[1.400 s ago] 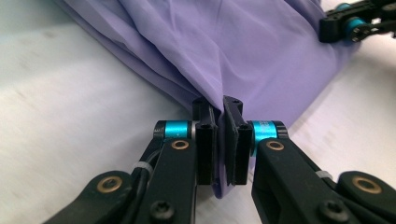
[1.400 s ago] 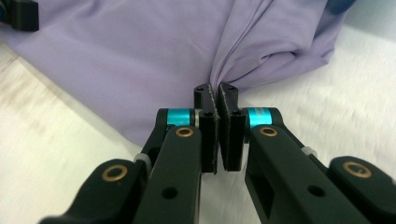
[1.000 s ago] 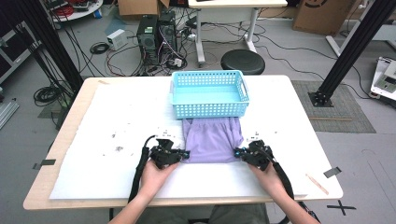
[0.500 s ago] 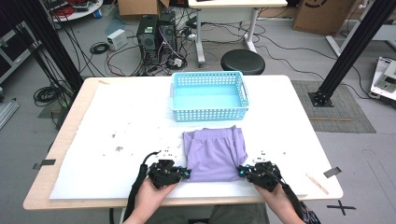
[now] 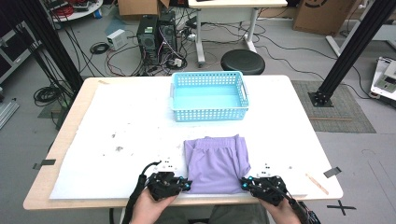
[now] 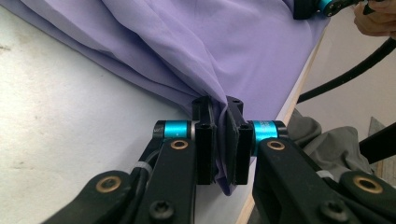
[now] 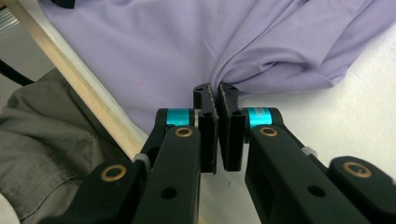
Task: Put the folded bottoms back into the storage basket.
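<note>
Purple shorts (image 5: 215, 163) lie flat at the table's (image 5: 116, 116) near edge, both near corners pinched tight by the left gripper (image 5: 186, 185) and right gripper (image 5: 244, 184). Blue basket (image 5: 208, 113) behind sits empty, no readable labels.

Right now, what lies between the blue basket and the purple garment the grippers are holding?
Bare white table cover, nothing else; the high view shows that strip between the blue basket and the purple garment.
</note>
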`<state>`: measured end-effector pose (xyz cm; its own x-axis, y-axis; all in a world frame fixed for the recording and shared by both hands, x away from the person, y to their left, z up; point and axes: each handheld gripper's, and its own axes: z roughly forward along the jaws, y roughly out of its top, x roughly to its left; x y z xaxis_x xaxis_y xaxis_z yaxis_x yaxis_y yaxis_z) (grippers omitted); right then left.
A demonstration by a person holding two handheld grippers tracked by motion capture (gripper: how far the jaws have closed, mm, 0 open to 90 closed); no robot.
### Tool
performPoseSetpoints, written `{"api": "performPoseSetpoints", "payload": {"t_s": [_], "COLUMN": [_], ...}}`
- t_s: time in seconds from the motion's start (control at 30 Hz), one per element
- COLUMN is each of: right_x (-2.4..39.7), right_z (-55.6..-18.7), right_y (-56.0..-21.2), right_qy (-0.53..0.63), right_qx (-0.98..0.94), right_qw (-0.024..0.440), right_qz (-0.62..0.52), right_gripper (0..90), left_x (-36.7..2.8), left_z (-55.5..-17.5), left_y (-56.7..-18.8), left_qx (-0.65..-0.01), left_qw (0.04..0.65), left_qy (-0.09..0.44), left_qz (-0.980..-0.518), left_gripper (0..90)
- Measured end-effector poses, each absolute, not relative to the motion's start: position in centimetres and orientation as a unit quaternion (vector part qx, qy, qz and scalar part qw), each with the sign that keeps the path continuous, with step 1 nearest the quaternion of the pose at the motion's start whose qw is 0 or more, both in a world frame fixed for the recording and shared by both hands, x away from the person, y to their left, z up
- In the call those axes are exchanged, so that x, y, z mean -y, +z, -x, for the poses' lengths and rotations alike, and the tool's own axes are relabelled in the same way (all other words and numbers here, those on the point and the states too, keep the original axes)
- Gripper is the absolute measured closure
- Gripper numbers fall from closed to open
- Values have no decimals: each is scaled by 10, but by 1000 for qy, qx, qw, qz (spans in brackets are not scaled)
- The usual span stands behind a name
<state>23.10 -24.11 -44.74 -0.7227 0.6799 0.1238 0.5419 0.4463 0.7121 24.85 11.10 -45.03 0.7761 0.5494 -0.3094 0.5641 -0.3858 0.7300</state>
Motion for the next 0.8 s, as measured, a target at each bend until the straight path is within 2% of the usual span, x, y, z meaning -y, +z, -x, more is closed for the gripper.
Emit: {"api": "performPoseSetpoints", "payload": {"t_s": [0.2,0.27,0.3,0.37,0.4,0.43,0.47,0.6,0.67,0.73,0.8], "right_x": [241,243,245,250,255,255,263,274,283,286,288], "right_z": [-232,-232,-233,-236,-241,-241,-251,-271,-297,-314,-327], "right_y": [-447,-446,-444,-440,-436,-436,-429,-418,-408,-405,-403], "right_qy": [383,389,390,396,404,404,418,437,452,456,454], "right_qx": [-846,-845,-840,-829,-822,-822,-808,-790,-777,-773,-773], "right_qw": [91,98,116,131,141,141,154,184,199,205,205], "right_qz": [-359,-355,-358,-372,-375,-375,-385,-389,-391,-390,-393], "right_gripper": [875,699,605,520,481,481,439,393,346,302,295], "left_x": [-111,-111,-112,-118,-125,-125,-132,-145,-153,-158,-160], "left_z": [-248,-248,-248,-253,-262,-262,-270,-289,-306,-324,-333], "left_y": [-450,-448,-446,-443,-437,-437,-432,-419,-410,-404,-402], "left_qx": [-329,-327,-332,-337,-344,-344,-350,-352,-347,-352,-359], "left_qw": [439,431,426,430,430,430,435,446,453,465,464], "left_qy": [0,15,29,34,46,46,59,97,119,130,138], "left_qz": [-836,-841,-841,-837,-834,-834,-827,-817,-812,-802,-798], "left_gripper": [834,664,562,492,403,363,362,327,325,322,322]}}
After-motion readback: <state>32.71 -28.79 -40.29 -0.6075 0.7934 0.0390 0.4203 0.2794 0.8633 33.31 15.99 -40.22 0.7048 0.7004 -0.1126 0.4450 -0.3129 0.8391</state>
